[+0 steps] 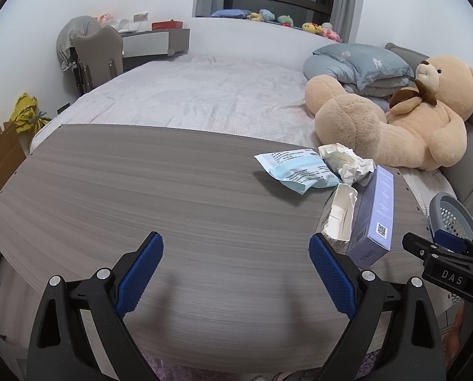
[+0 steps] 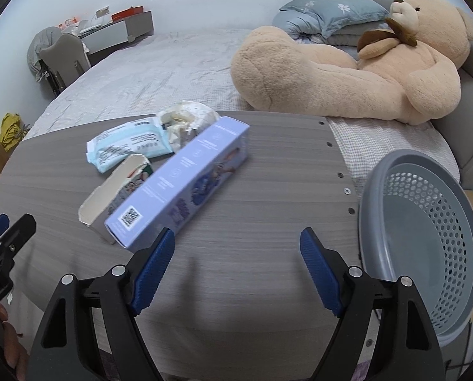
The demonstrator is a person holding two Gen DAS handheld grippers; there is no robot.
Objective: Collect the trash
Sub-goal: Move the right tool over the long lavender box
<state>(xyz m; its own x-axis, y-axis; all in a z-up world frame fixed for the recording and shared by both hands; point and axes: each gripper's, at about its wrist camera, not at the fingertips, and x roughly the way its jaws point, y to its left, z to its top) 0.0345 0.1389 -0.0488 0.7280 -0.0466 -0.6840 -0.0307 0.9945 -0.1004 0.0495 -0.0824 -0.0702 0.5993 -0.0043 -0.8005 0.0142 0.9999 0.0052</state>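
A long lavender box [image 2: 185, 177] [image 1: 374, 219] lies on the grey wood table [image 2: 268, 190] [image 1: 141, 190]. Beside it sits a torn-open white carton [image 2: 109, 197] [image 1: 339, 219], with a light blue wipes packet [image 2: 128, 149] [image 1: 295, 170] and crumpled white paper [image 2: 185, 122] [image 1: 347, 162] behind. My right gripper [image 2: 238, 244] is open and empty, just right of the lavender box's near end. My left gripper [image 1: 236, 247] is open and empty over bare table, left of the carton. The right gripper [image 1: 439, 247] also shows at the far right of the left wrist view.
A grey perforated basket [image 2: 426, 238] [image 1: 452, 216] stands off the table's right edge. Behind the table is a bed with a large teddy bear [image 2: 347, 73] [image 1: 395, 120] and blue-grey pillows [image 1: 360, 63]. A chair and desk [image 1: 96, 54] stand far left.
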